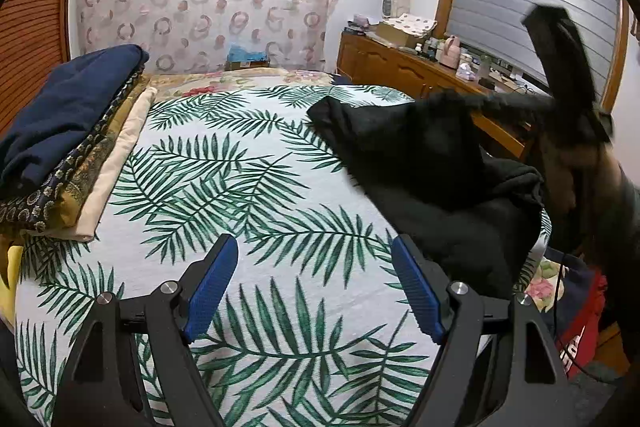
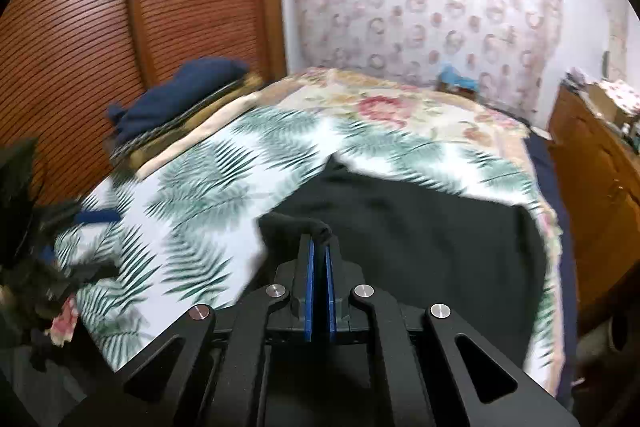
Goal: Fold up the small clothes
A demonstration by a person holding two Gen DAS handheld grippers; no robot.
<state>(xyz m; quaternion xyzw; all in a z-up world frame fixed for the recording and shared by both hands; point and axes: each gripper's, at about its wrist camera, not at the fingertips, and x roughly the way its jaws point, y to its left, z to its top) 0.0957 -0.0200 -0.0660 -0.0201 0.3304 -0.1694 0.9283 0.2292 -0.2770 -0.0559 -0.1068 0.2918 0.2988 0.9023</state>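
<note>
A black garment (image 1: 432, 163) lies crumpled on the right side of the leaf-print bedsheet (image 1: 240, 187). In the left wrist view its far edge is pulled up towards the right, where a blurred dark tool and a hand hold it. My right gripper (image 2: 319, 247) is shut on a rolled edge of the black garment (image 2: 420, 247), which bunches at the blue pads (image 2: 308, 287). My left gripper (image 1: 312, 267) hovers open over bare sheet just left of the garment, with nothing between its blue pads (image 1: 212, 291).
A stack of folded textiles topped by a navy piece (image 1: 72, 123) sits at the bed's left side. A cluttered wooden dresser (image 1: 400, 67) runs along the right. A louvred wardrobe (image 2: 120, 27) stands behind the stack. A red bag (image 1: 580, 339) lies beside the bed's right edge.
</note>
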